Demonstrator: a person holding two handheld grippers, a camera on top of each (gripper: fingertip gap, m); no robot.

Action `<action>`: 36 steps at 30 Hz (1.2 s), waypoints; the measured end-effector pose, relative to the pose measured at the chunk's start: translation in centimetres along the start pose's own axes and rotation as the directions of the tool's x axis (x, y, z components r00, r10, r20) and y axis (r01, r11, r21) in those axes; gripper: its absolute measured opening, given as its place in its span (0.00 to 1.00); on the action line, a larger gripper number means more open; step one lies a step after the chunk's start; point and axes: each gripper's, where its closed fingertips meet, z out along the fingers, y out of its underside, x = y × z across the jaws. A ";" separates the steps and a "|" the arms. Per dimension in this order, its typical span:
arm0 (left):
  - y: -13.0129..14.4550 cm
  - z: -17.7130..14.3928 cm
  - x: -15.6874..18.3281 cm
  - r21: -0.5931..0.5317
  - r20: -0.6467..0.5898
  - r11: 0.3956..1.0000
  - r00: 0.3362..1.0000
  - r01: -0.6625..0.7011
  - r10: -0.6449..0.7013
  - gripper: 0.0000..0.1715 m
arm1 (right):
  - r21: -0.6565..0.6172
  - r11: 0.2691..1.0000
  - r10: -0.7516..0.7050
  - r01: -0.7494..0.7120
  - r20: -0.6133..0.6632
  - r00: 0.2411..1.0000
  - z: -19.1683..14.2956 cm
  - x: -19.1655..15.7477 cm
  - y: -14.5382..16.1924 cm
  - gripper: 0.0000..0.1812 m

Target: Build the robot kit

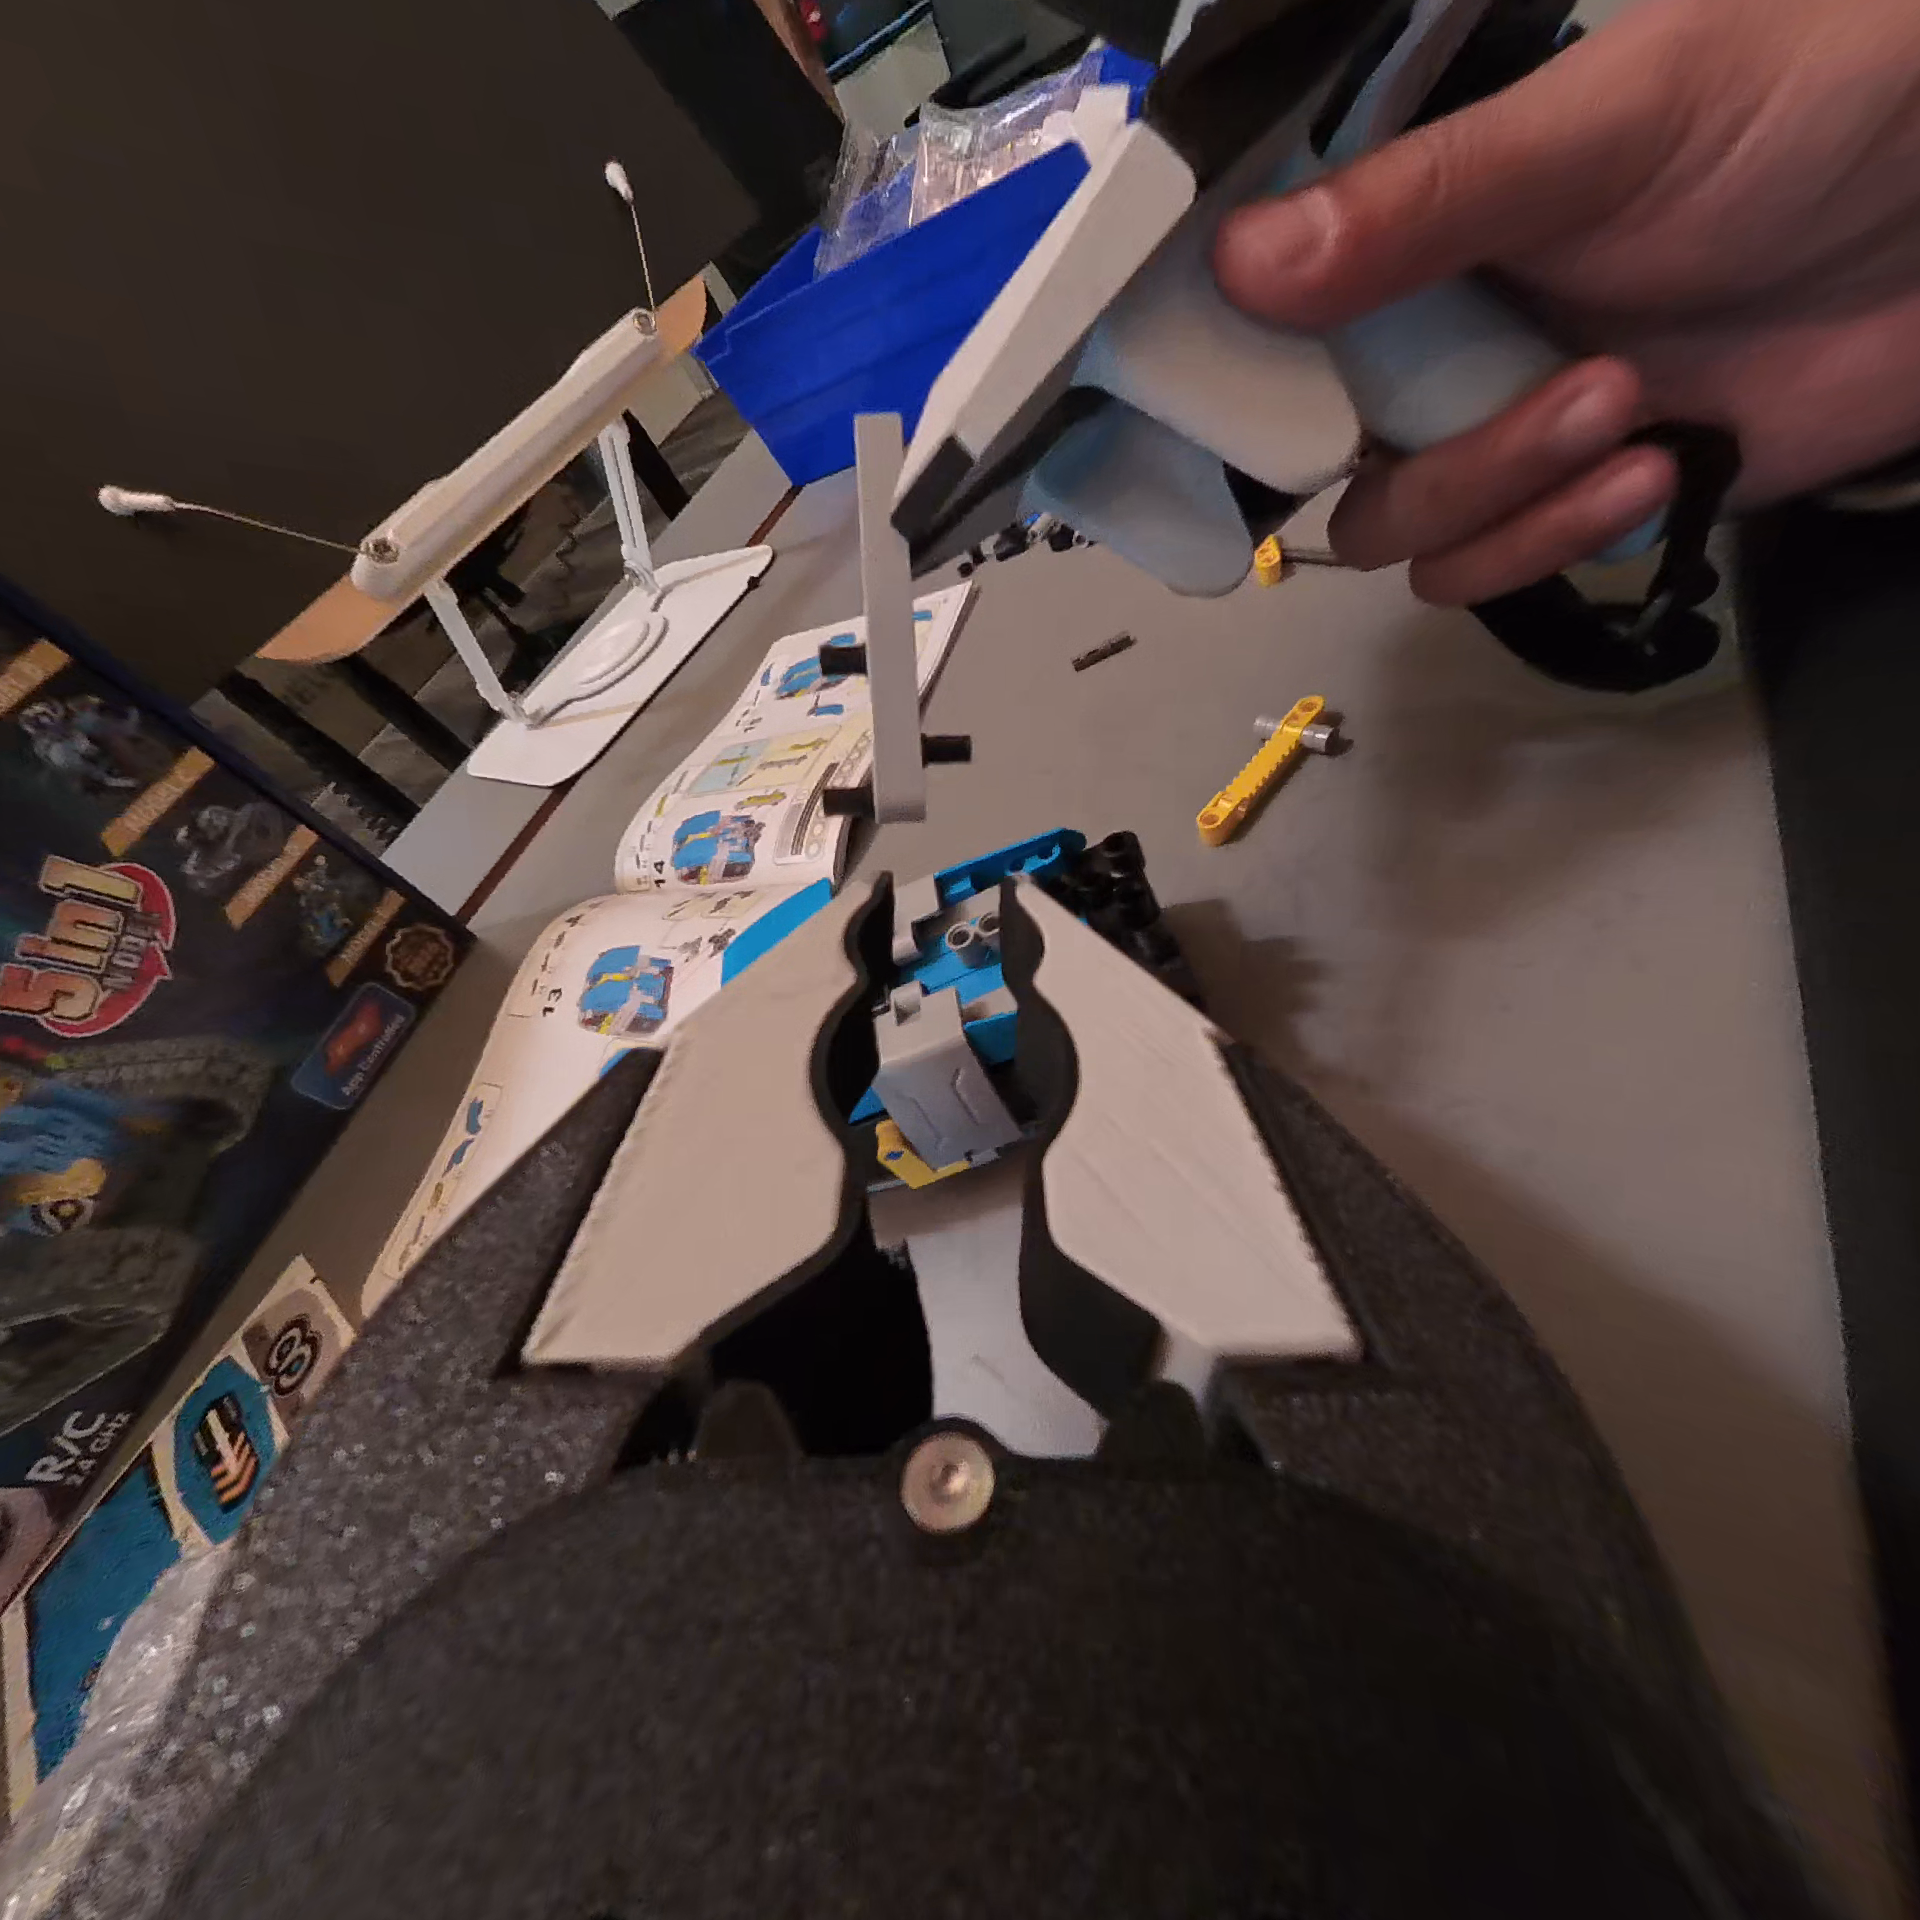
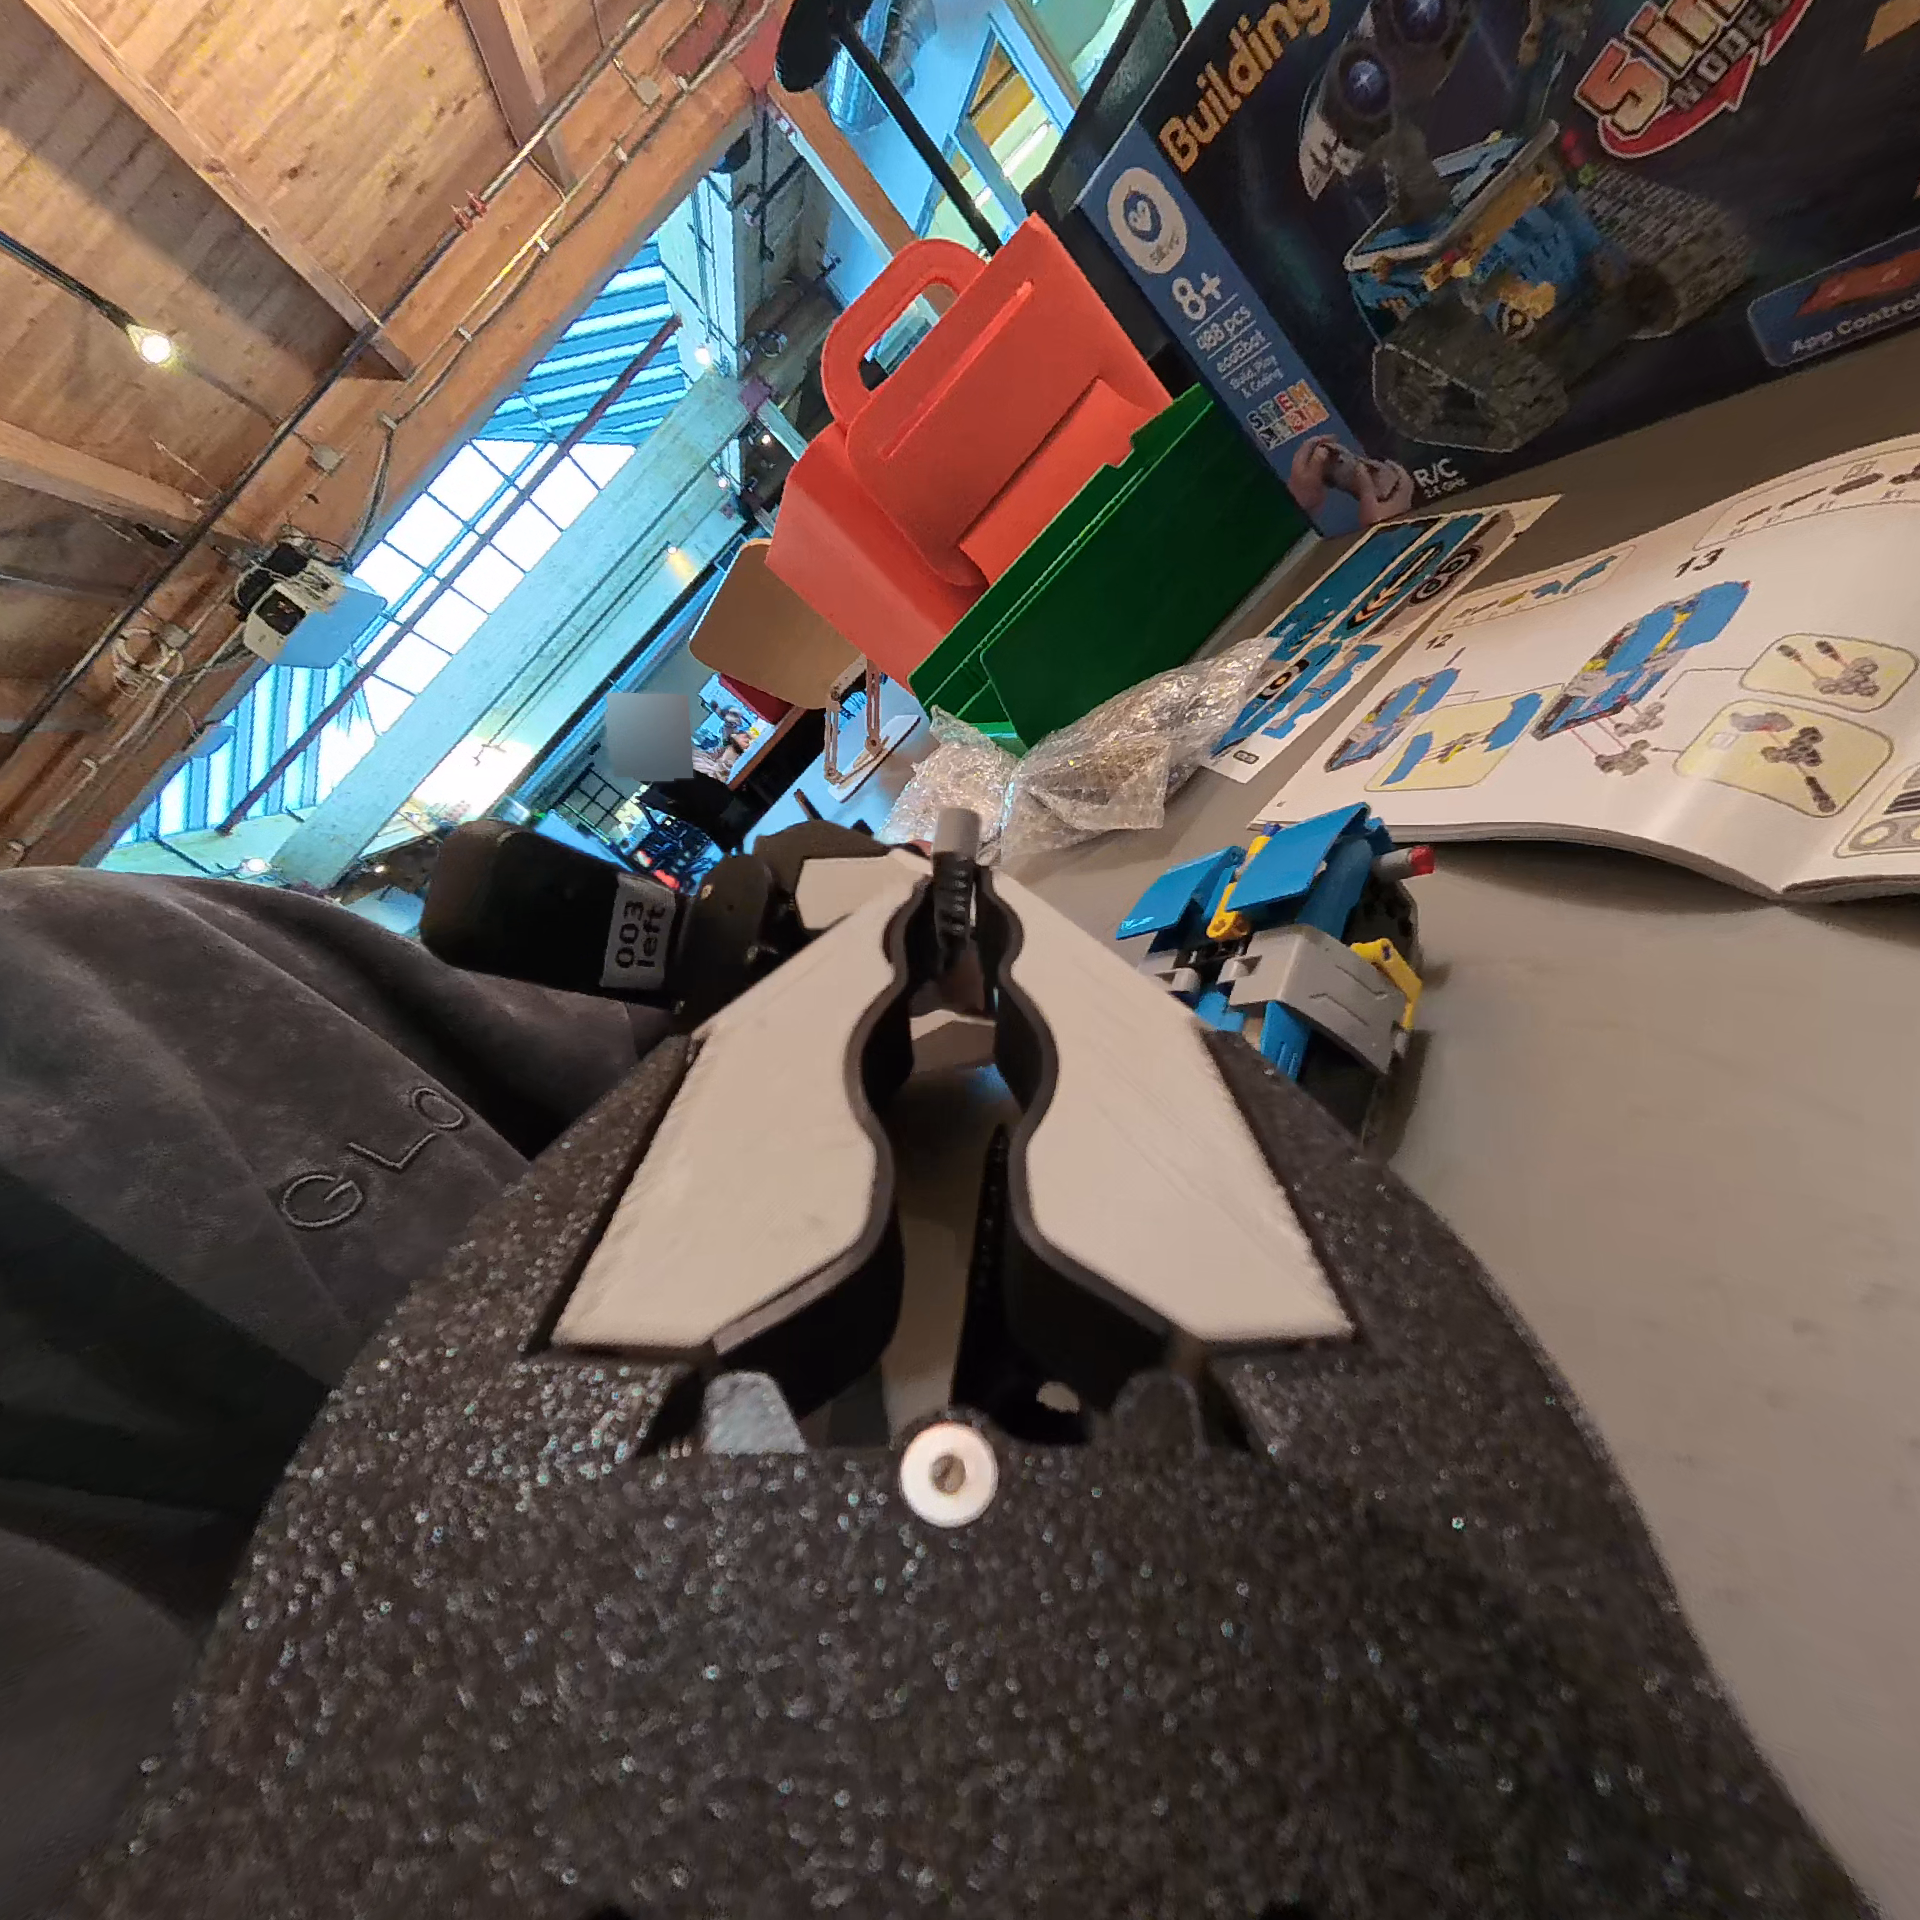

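A blue, grey and yellow brick model (image 1: 940,1091) sits on the grey table (image 1: 1455,987). My left gripper (image 1: 951,899) is open, and the model shows between its fingers, just ahead of the tips. My right gripper (image 1: 914,499), held by a hand (image 1: 1558,260), hangs above the model, shut on a long grey beam (image 1: 888,623) with black pins. In the right wrist view the right gripper (image 2: 956,894) pinches that beam (image 2: 961,836) edge-on. The model (image 2: 1278,966) sits to its right. The left gripper's black body (image 2: 644,935) is just behind.
An open instruction booklet (image 1: 748,810) (image 2: 1662,707) lies beside the model, with the toy's box (image 1: 156,987) (image 2: 1507,208) behind it. A yellow toothed beam (image 1: 1262,769) and small pins lie to the right. A blue bin (image 1: 852,343), white stand (image 1: 623,665), red bin (image 2: 966,447), green bin (image 2: 1122,582) and plastic bag (image 2: 1081,758) stand around. The left gripper's tips are roughly 6 cm from the right gripper's.
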 end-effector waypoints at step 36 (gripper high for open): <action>-1.5 -1.1 -1.2 0.069 0.064 0.998 0.998 0.002 -0.007 0.13 | -0.087 0.990 -0.120 0.108 -0.143 0.982 0.2 1.4 1.2 0.04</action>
